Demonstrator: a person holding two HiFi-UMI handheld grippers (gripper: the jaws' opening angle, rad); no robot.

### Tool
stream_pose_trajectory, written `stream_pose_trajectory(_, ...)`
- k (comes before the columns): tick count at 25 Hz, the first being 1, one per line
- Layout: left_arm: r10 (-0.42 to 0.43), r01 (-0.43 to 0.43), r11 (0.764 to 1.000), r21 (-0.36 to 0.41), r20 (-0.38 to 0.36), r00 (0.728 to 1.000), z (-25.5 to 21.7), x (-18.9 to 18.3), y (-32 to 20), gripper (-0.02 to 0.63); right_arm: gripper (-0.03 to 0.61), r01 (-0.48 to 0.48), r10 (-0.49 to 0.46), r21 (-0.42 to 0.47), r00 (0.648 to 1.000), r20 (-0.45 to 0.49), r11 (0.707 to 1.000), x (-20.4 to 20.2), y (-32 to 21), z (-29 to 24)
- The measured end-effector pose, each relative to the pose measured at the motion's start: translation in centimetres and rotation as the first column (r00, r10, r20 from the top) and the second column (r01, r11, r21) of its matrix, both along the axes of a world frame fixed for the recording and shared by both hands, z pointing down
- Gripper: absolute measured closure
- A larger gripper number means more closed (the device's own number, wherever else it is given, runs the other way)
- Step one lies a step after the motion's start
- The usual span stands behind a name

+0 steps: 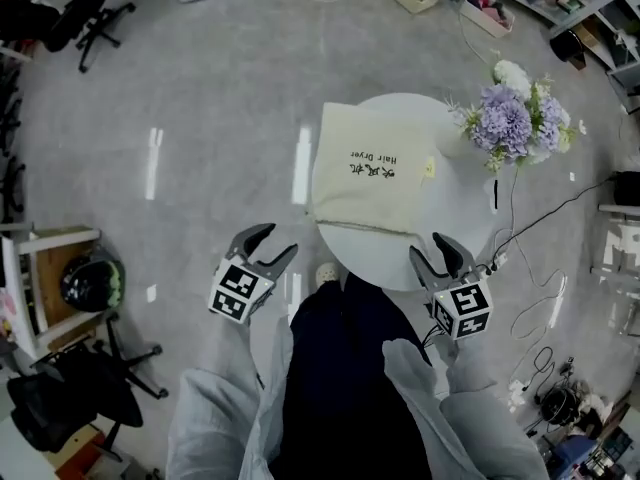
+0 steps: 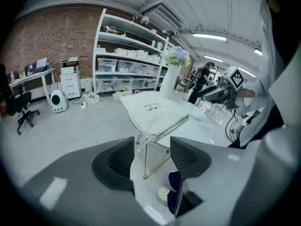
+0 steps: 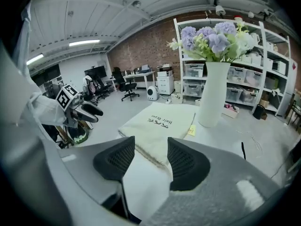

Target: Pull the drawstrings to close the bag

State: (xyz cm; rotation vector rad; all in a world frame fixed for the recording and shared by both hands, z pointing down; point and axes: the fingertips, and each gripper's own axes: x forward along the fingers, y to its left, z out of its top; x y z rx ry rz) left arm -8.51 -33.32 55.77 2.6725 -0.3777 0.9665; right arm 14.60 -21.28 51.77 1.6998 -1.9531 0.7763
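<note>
the approach is judged to be in hand: the cream bag (image 1: 370, 173) is laid flat on the worktop (image 1: 460, 208). the left gripper (image 1: 275, 240) and right gripper (image 1: 430, 248) are held short of it, fingers (image 2: 117, 161) wide and empty. next, the drawstrings (image 2: 167, 126) at its near edge must be gripped.

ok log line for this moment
left gripper: open, empty | right gripper: open, empty | bag: flat on table, untouched
</note>
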Motion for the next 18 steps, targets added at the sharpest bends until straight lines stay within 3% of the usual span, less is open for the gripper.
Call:
stream_pose_trajectory(8,0.100,-0.100,0.995,-0.003,0.093,0.991,5.5,1.8,-0.7,0.367,0.379,0.092,-0.096,-0.105,0.995,-0.040,0.990,0.8,1.2,4.2)
stream_pose_trajectory(18,0.151,-0.154,0.988,0.003,0.170,0.974,10.3,1.9,-1.4,0.367,0.379,0.128,-0.150,-0.216,0.985,-0.088,0.968,0.7,3.9,8.5)
